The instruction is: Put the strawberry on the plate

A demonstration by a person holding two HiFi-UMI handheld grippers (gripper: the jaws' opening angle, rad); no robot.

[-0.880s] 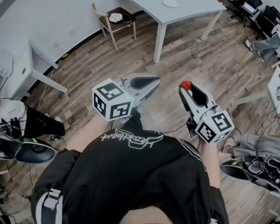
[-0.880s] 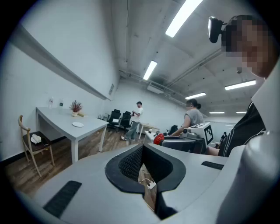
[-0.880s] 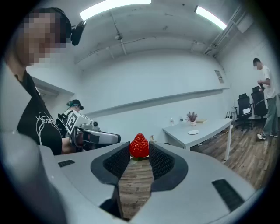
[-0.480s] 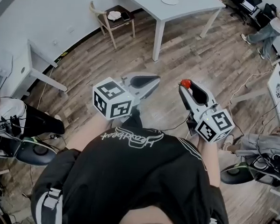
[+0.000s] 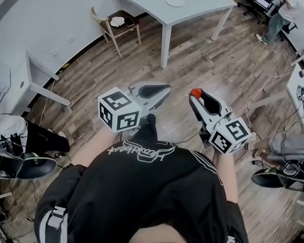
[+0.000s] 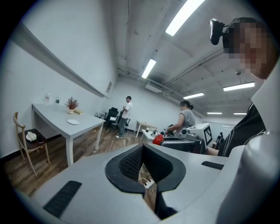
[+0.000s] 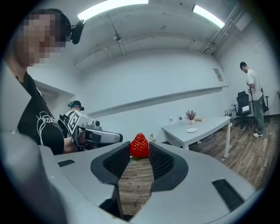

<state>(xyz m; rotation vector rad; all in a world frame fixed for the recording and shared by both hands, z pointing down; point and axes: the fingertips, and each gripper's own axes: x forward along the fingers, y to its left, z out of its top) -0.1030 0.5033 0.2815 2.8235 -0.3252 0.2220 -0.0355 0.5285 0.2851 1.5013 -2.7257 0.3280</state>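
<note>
A red strawberry (image 5: 195, 92) is pinched at the tip of my right gripper (image 5: 194, 95), held about level over the wooden floor. In the right gripper view the strawberry (image 7: 139, 146) stands upright between the dark ribbed pads, with the right gripper (image 7: 139, 153) shut on it. My left gripper (image 5: 166, 87) hangs beside it at the left, shut, with nothing in it; in its own view the left gripper (image 6: 142, 148) has its tips together. The small white plate (image 5: 175, 2) lies on a white table (image 5: 148, 1) far ahead. The plate (image 7: 191, 130) also shows in the right gripper view.
A wooden chair (image 5: 116, 22) with a dish on its seat stands left of the table. A low white table (image 5: 30, 76) is at the left, a desk (image 5: 302, 93) at the right. Cables cross the floor. A person (image 5: 279, 16) stands at the far right.
Both grippers sit slightly further left and up in the head view, the strawberry still held. The table, chair and plate have also slid left in the picture.
</note>
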